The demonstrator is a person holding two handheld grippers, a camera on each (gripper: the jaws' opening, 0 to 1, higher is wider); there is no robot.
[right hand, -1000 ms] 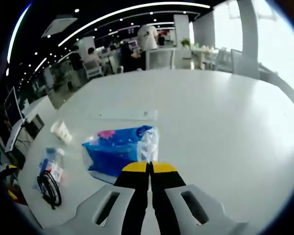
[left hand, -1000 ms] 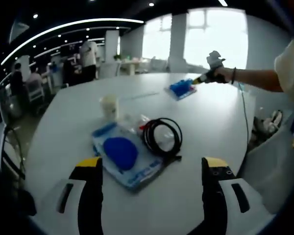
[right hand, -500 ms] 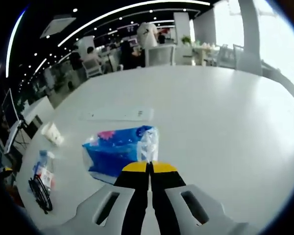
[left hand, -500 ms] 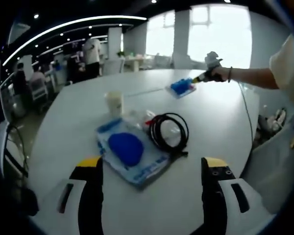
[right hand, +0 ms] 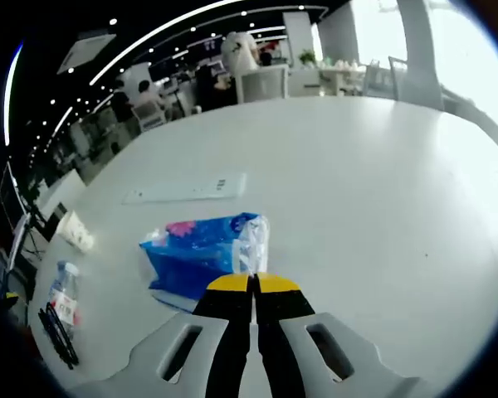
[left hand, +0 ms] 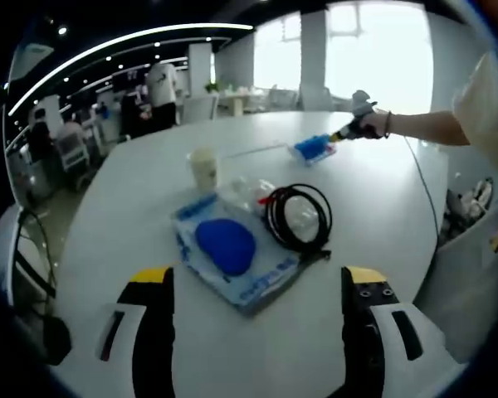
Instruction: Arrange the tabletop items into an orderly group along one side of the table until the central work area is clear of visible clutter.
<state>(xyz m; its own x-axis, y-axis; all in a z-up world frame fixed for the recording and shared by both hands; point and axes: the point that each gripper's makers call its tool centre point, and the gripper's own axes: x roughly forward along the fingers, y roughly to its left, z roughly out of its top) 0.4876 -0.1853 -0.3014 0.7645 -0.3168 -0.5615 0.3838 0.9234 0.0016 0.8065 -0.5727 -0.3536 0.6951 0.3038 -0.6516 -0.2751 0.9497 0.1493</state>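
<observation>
White round table (left hand: pixel 373 207) in a big open office, ceiling light strips overhead and a few people standing around desks in the back.

From the left gripper view, the left gripper (left hand: pixel 259 286) hangs low over the near edge with its jaws spread wide and nothing between them. Right ahead of it lies a flat plastic pouch (left hand: pixel 232 257) with a blue oval thing inside, a coiled black cable (left hand: pixel 299 217) touching its right side, a clear water bottle (left hand: pixel 251 192) lying just behind, and a paper cup (left hand: pixel 204 168) upright beyond that. Across the table the person's arm is stretched out nearly straight, the hand (left hand: pixel 373 124) wrapped around the right gripper (left hand: pixel 339 136), whose tip meets the blue tissue pack (left hand: pixel 313 148).

Right gripper view: jaws pressed together, pinching what looks like the clear plastic end of the tissue pack (right hand: pixel 203 253), though the pinch itself is hard to make out. A long white flat strip (right hand: pixel 187 188) lies on the table just past the pack. Cup (right hand: pixel 74 231), bottle (right hand: pixel 62 292) and cable (right hand: pixel 56 336) sit well off to the left.
</observation>
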